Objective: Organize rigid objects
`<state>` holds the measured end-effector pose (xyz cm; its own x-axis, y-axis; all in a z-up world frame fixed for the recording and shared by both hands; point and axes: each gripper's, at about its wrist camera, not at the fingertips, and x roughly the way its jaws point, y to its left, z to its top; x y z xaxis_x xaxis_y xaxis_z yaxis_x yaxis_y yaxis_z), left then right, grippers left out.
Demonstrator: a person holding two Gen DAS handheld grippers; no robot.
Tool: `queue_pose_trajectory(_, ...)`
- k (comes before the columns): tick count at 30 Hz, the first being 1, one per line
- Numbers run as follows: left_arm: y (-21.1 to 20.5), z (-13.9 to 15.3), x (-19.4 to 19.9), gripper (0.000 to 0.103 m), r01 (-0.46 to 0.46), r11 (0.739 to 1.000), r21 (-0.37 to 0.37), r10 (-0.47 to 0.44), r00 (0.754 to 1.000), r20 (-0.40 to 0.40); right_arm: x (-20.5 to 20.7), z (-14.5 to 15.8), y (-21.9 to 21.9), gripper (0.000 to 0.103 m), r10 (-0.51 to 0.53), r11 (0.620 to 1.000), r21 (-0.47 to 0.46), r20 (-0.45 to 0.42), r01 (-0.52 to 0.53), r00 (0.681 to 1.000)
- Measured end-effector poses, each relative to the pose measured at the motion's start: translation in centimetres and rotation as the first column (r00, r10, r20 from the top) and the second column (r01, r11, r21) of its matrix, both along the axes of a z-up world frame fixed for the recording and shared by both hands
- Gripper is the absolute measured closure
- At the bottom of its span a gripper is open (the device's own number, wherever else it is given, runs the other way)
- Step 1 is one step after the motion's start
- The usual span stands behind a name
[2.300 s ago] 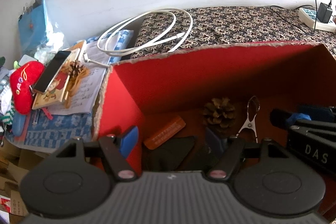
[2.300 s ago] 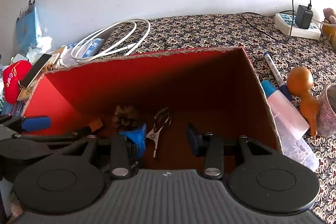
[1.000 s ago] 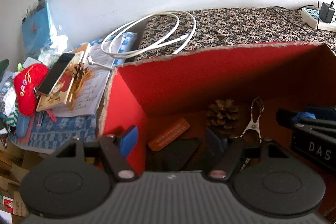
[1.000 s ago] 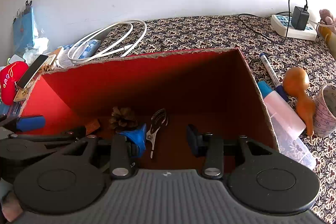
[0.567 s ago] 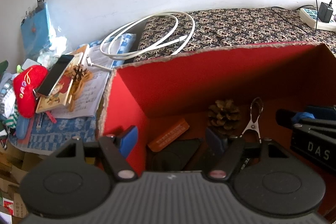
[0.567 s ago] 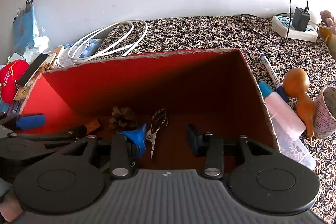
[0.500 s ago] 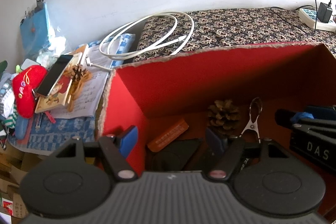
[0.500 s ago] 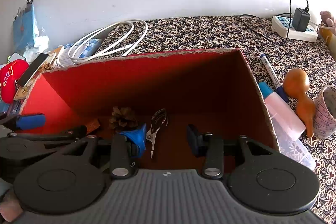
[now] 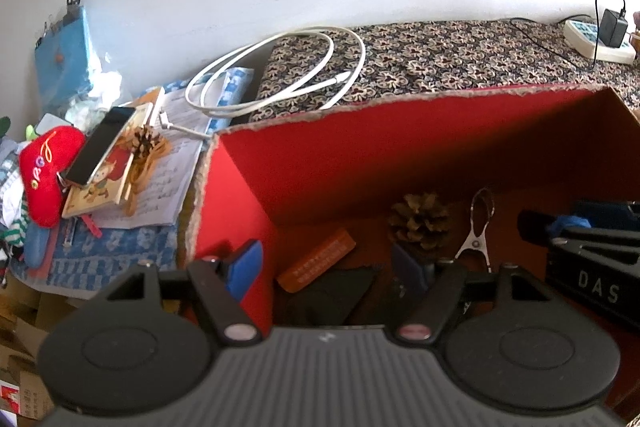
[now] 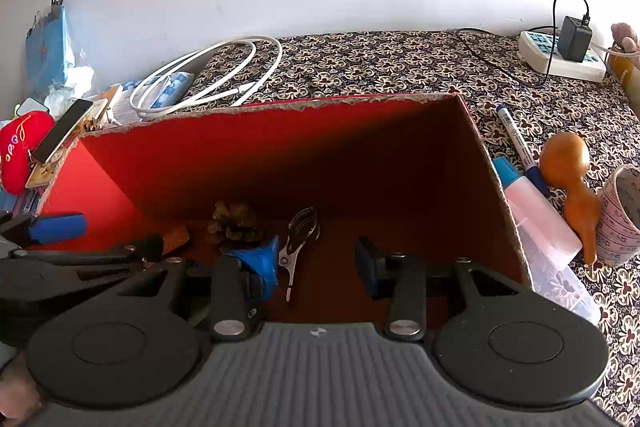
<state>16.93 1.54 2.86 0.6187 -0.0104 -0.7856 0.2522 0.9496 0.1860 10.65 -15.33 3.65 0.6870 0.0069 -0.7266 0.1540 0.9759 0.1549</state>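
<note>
A red cardboard box point(image 9: 360, 147) point(image 10: 280, 155) stands on the patterned cloth. On its floor lie a pine cone point(image 9: 420, 219) point(image 10: 234, 223), a metal clip point(image 9: 478, 231) point(image 10: 300, 239), an orange tag point(image 9: 316, 261) and a flat black item point(image 9: 332, 297). My left gripper point(image 9: 326, 269) is open and empty, straddling the box's left wall. My right gripper point(image 10: 318, 265) is open and empty over the box floor. Each gripper shows in the other's view: the left one point(image 10: 56, 227), the right one point(image 9: 580, 227).
Right of the box lie a marker point(image 10: 516, 143), a clear bottle point(image 10: 536, 215), a wooden gourd point(image 10: 572, 179) and a paper cup point(image 10: 620, 215). A white cable point(image 9: 280, 75), a phone point(image 9: 100, 147), books, another pine cone point(image 9: 144, 143) and a red plush point(image 9: 44, 175) lie left. A power strip point(image 10: 564, 59) sits far right.
Both cameras drift slightly; the scene shifts a little. Both grippers stay open and empty over the box. Nothing in the box has moved.
</note>
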Motion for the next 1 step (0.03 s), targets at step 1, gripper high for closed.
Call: queue_pose_trajectory(1,0.07,0.01,0.02,0.029,-0.006,1.0,-0.002,0.006,1.0,0.0,0.01,0.01,0.0,0.078,-0.001,1.0,0.0,0.0,0.001,1.0)
